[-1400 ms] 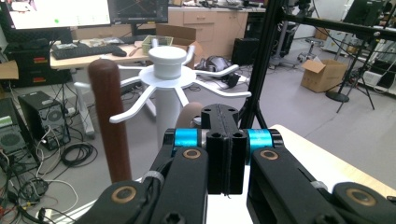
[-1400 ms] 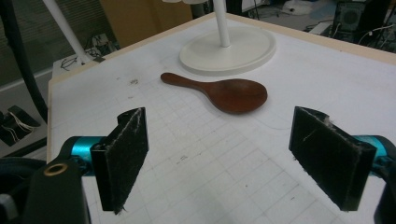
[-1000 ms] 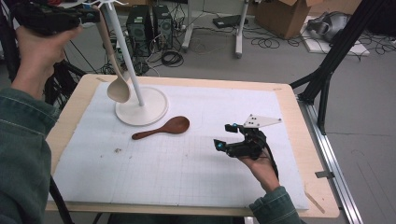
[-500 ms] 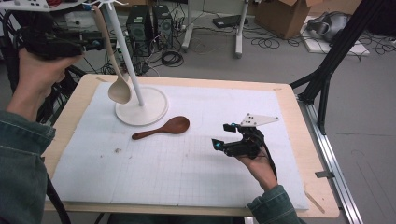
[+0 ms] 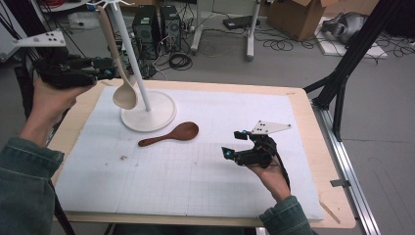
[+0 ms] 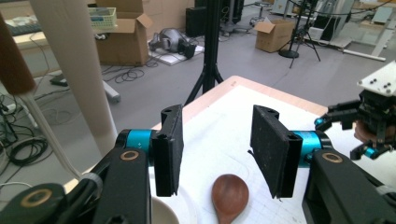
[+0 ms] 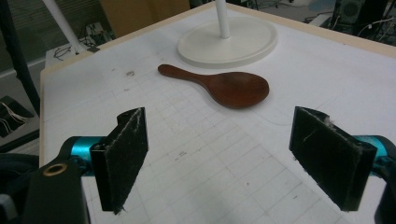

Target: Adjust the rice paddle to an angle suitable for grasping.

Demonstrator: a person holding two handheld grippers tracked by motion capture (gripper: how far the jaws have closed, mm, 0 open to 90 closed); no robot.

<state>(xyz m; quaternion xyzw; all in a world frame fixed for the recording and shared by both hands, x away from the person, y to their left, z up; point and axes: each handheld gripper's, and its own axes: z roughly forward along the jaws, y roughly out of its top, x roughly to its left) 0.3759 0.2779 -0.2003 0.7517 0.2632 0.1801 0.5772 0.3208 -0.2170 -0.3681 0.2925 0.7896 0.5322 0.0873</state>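
White gridded mat (image 5: 195, 181) covering a wooden table (image 5: 320, 142), cardboard box (image 5: 288, 12) on the floor far right, computer towers (image 5: 156, 24) far left, cables (image 5: 178, 61) coiled beside them, black tripod legs (image 5: 342, 83) right of the table

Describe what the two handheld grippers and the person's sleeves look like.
Both the left gripper and right gripper are black, with flat black jaw pads on blue-ringed mounts and brass-coloured pivots. Each carries a pale three-cornered plate with dark dots. The sleeves are green denim-like fabric.
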